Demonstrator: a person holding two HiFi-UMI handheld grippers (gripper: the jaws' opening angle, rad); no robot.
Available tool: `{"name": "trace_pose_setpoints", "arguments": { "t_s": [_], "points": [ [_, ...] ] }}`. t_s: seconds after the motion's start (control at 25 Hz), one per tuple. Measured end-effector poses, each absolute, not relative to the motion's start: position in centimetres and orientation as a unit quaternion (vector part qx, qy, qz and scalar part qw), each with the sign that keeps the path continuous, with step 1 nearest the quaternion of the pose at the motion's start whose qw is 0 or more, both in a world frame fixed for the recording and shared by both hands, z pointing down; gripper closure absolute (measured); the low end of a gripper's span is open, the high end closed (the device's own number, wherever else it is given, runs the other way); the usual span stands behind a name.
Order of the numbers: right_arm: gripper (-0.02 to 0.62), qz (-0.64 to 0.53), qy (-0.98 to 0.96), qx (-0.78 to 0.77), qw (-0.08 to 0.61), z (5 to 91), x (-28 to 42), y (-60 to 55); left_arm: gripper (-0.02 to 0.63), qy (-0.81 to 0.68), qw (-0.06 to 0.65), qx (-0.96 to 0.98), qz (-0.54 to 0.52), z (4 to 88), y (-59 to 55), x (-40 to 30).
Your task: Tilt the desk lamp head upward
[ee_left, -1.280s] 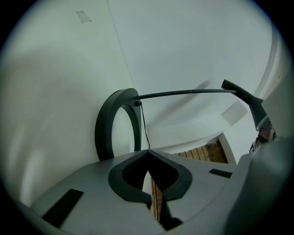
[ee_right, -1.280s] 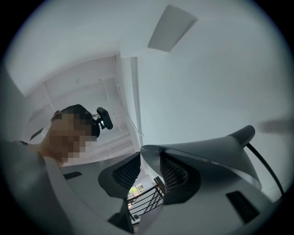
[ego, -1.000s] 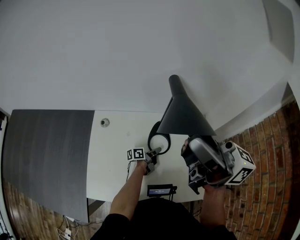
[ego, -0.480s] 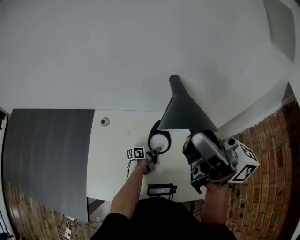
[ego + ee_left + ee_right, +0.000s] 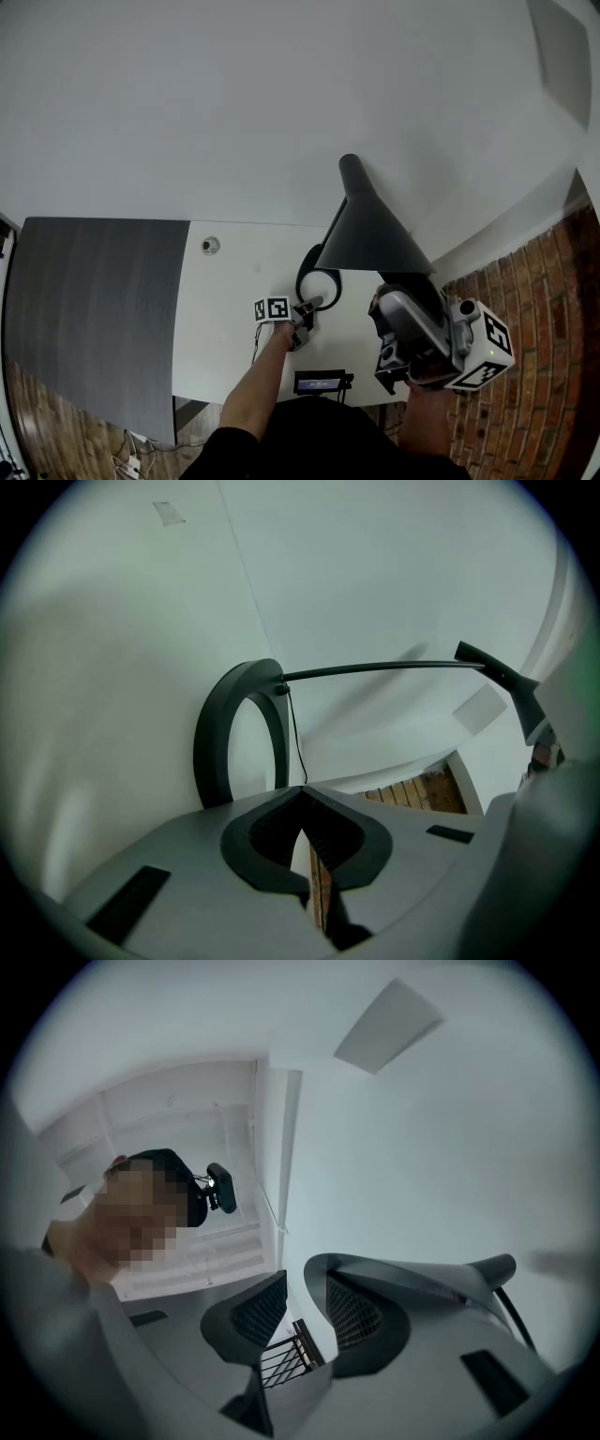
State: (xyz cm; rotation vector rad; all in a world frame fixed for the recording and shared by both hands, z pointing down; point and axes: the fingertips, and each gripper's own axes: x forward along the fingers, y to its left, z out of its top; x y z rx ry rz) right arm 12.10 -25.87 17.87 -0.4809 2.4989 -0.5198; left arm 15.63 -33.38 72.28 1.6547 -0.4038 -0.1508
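Right gripper [image 5: 302,1283], spread and empty, just beside the desk lamp head [image 5: 370,234]; left gripper [image 5: 302,799], pressed together, faces its base [image 5: 211,742].

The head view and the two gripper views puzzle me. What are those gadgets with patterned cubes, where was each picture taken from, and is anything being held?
There is no robot here. A person holds a two-jaw gripper in each hand, and the patterned cubes are part of those grippers. The head view looks down from a camera on the person's head. The other two views come from a camera riding on each gripper.

On the white desk stands a dark desk lamp with a ring base, a thin arm and a cone-shaped head. A small dark device sits at the desk's near edge.

The left gripper, jaws together, is low beside the ring base. The right gripper, jaws apart, points upward near the head. Neither holds anything.
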Motion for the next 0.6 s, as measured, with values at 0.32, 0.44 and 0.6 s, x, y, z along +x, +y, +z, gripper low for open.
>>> {"name": "trace_pose_setpoints", "arguments": {
  "t_s": [0.32, 0.44, 0.6],
  "points": [
    [0.476, -0.209, 0.920, -0.187, 0.275, 17.8, 12.6, -26.9, 0.595, -0.177, 0.657, 0.729, -0.066, 72.5, -33.4, 15.9],
    [0.477, -0.215, 0.917, -0.187, 0.279, 17.5, 12.8, -27.2, 0.595, -0.177, 0.657, 0.729, -0.065, 72.5, -33.3, 15.9],
    [0.476, -0.216, 0.916, -0.183, 0.283, 16.9, 12.8, -27.4, 0.595, -0.178, 0.656, 0.731, -0.065, 72.4, -33.4, 15.8]
  ]
}}
